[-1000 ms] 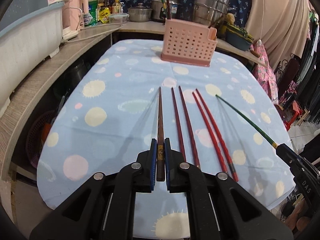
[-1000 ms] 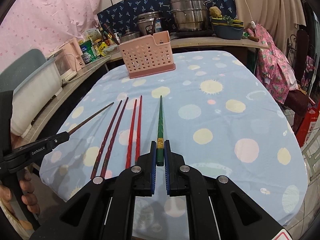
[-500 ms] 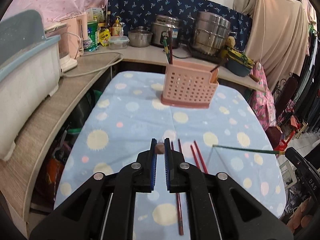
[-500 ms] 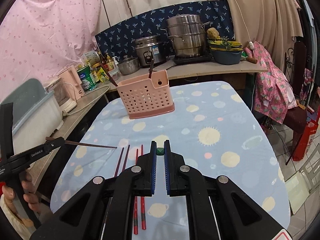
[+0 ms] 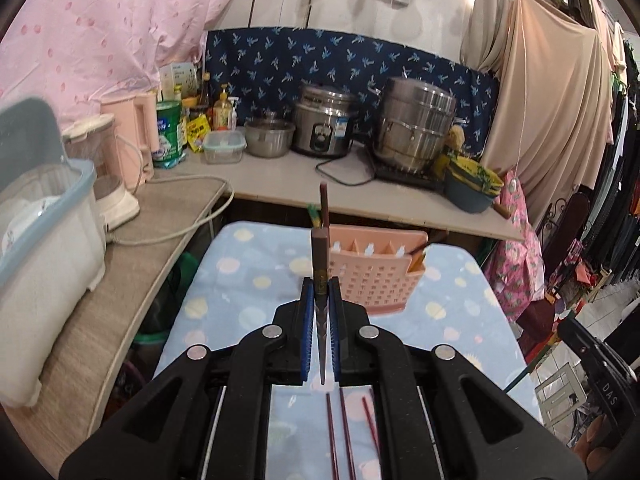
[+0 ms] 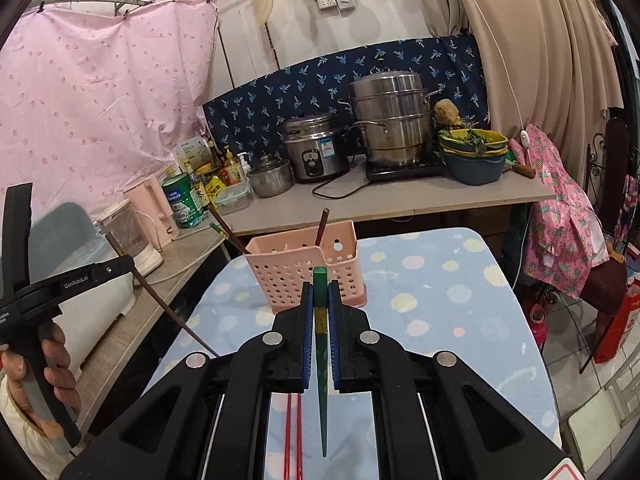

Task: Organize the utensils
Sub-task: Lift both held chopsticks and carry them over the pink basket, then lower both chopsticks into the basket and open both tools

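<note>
Over a blue spotted tablecloth [image 5: 248, 280], the left gripper [image 5: 321, 292] pinches a brown chopstick [image 5: 320, 264] upright, its thin tip pointing down toward the camera. The right gripper [image 6: 321, 304] likewise clamps a green chopstick [image 6: 320, 320], thick end up.

Only the right wrist view shows the person's left hand [image 6: 44, 364] on the other tool, stamped "GenRobot.AI"; only the left wrist view catches "DAS" lettering on the right tool at frame edge.

The pink slotted basket [image 6: 304, 272] stands near the table's far edge, just before the counter [image 6: 400, 200], already holding chopsticks. Open cloth lies to its right. Dark red chopsticks [image 5: 338, 432] and a bright red pair [image 6: 292, 436] lie on the cloth below the grippers.
</note>
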The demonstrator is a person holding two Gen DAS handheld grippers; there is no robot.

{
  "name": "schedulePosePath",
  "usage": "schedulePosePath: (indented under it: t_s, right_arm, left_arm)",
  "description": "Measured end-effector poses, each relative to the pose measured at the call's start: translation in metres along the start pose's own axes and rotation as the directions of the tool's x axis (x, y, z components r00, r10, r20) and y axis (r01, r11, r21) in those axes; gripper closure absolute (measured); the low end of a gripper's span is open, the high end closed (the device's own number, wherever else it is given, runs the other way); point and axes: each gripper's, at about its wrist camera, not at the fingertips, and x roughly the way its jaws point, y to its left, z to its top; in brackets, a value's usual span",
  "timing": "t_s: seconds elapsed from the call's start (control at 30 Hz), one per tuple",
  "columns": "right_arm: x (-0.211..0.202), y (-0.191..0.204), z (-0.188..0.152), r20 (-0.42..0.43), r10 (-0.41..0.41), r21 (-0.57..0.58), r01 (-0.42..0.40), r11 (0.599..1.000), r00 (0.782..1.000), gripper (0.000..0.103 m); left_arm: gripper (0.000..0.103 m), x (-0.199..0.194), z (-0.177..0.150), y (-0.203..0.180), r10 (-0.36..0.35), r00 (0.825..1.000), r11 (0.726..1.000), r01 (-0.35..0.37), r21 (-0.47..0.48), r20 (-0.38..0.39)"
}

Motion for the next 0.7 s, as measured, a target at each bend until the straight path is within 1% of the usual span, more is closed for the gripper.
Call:
schedulePosePath:
  t_s: [0.2, 0.4, 0.57, 0.7]
  right_arm:
    - [0.015, 0.009, 0.044, 0.059, 0.044, 0.007, -0.045, 0.999, 0.997, 0.096]
    - [0.030, 0.018, 0.091, 0.135, 0.081, 0.010, -0.083, 0.996, 0.987, 0.096]
    - [0.052, 0.026, 0.127, 0.189, 0.090, 0.000, -0.092, 0.996, 0.978, 0.096]
    - [0.070, 0.026, 0.148, 0.218, 0.089, 0.005, -0.092, 0.996, 0.972, 0.096]
  left_arm:
    - [0.096, 0.001, 0.046, -0.007, -0.021, 0.998, 1.000, 0.022, -0.015, 0.065]
    - [0.096, 0.006, 0.087, -0.018, -0.026, 0.990, 1.000, 0.027, -0.010, 0.135]
    - [0.096, 0.025, 0.108, -0.024, -0.029, 0.987, 0.999, 0.031, -0.016, 0.155]
    - [0.096, 0.044, 0.122, -0.026, -0.026, 0.987, 0.999, 0.031, -0.029, 0.157]
